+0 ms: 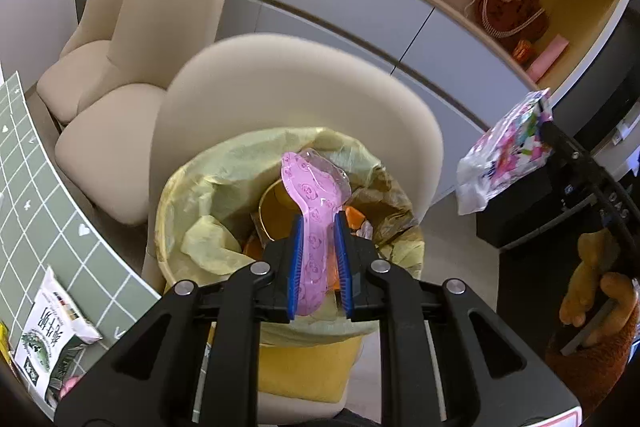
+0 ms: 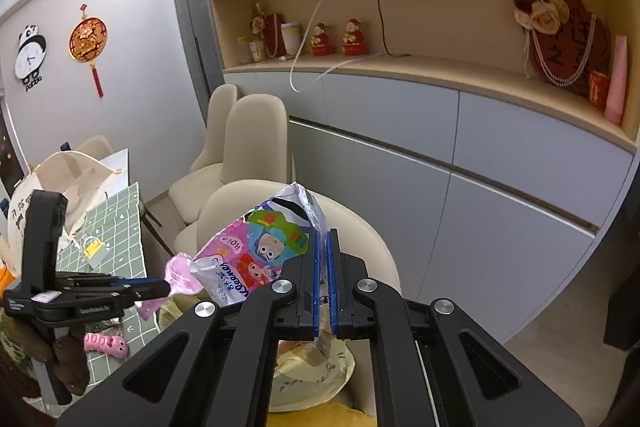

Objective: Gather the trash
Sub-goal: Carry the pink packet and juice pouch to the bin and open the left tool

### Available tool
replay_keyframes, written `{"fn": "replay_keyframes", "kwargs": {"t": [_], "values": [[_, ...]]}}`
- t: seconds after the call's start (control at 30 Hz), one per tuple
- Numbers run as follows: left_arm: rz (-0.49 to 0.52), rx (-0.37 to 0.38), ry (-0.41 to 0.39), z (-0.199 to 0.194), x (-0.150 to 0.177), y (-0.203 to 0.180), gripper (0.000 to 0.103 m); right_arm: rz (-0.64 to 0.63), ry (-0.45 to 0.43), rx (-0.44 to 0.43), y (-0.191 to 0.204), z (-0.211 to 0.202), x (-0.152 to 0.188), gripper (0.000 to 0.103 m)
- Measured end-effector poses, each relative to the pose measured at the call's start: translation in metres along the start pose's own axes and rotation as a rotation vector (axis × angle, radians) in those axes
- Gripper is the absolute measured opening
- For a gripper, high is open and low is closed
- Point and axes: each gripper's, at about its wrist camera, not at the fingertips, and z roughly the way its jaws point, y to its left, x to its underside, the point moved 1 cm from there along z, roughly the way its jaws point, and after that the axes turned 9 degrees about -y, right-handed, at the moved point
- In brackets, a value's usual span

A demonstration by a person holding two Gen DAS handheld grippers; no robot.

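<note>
My left gripper [image 1: 319, 223] is shut on a pink plastic wrapper [image 1: 310, 187] and holds it over the mouth of a yellow trash bin [image 1: 304, 367]. The bin is lined with a pale yellow bag [image 1: 224, 183] and holds orange and gold scraps. My right gripper [image 2: 325, 239] is shut on the edge of a colourful cartoon-printed tissue packet [image 2: 256, 251], which hangs to the left of its pads. In the left wrist view that packet [image 1: 508, 155] hangs to the right of the bin. In the right wrist view the left gripper [image 2: 166, 286] with the pink wrapper [image 2: 180, 273] is at lower left, and the bin bag [image 2: 312, 367] lies below.
The bin stands against a beige chair [image 1: 304, 87], with more beige chairs [image 1: 132, 67] behind. A table with a green grid cloth [image 1: 48, 211] is at left, bearing a snack packet [image 1: 48, 339], a pink toy [image 2: 106, 343] and a canvas tote [image 2: 76, 179]. Grey cabinets [image 2: 440, 167] line the wall.
</note>
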Motion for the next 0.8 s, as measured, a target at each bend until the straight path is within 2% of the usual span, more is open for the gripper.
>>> {"fn": "replay_keyframes", "kwargs": {"t": [0.17, 0.23, 0.27, 0.3, 0.53, 0.8], "values": [[0.024, 0.006, 0.016, 0.014, 0.001, -0.013, 0.015, 0.020, 0.017, 0.003, -0.010, 0.007, 0.005, 0.006], [0.017, 0.011, 0.017, 0.015, 0.001, -0.013, 0.024, 0.030, 0.021, 0.001, -0.013, 0.008, 0.007, 0.006], [0.001, 0.014, 0.013, 0.016, -0.001, -0.011, 0.036, 0.031, 0.022, 0.000, -0.013, 0.009, 0.007, 0.006], [-0.020, 0.015, 0.002, 0.014, -0.002, -0.009, 0.043, 0.031, 0.023, 0.000, -0.014, 0.010, 0.008, 0.006], [-0.118, -0.034, -0.054, -0.014, -0.009, 0.014, 0.044, 0.040, 0.046, -0.027, -0.009, 0.025, 0.014, 0.006], [-0.155, -0.105, -0.075, -0.066, 0.015, 0.039, 0.049, -0.032, 0.119, -0.073, 0.032, 0.068, 0.038, 0.006]]}}
